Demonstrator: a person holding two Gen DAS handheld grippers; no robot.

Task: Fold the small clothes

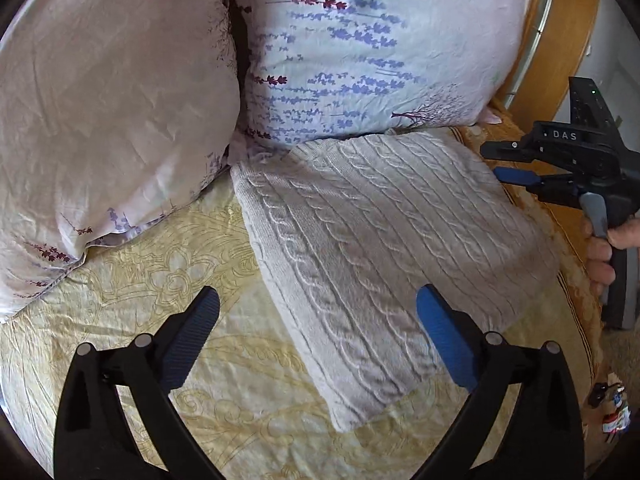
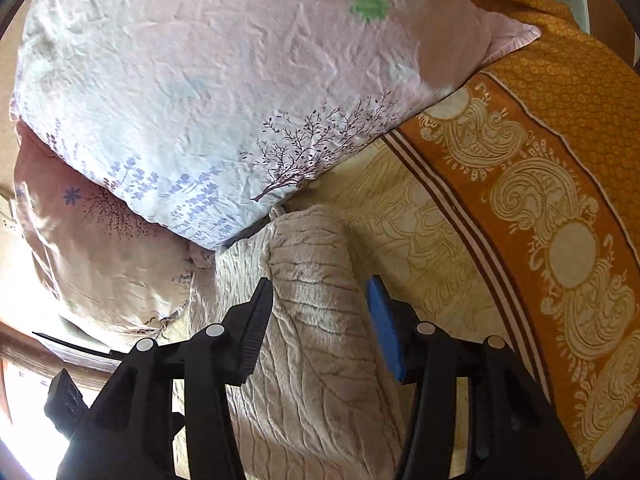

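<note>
While the cable-knit sweater [image 1: 384,248] is lying folded into a compact rectangle on the bed [image 1: 132,292], just below the floral pillows [image 1: 372,52], the fold is appearing essentially complete, with only tidying or setting aside remaining. The left gripper [image 1: 318,338] is hovering with jaws wide apart and empty. The right gripper [image 2: 320,328] is straddling the sweater's thick edge, pads apart from it, with the pillows crowding the far side.

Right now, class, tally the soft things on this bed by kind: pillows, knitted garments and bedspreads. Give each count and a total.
Pillows: 2, the pink pillow and the lavender-print pillow
Knitted garments: 1, the folded cable-knit sweater
Bedspreads: 1, the yellow and orange bedspread
Total: 4
</note>
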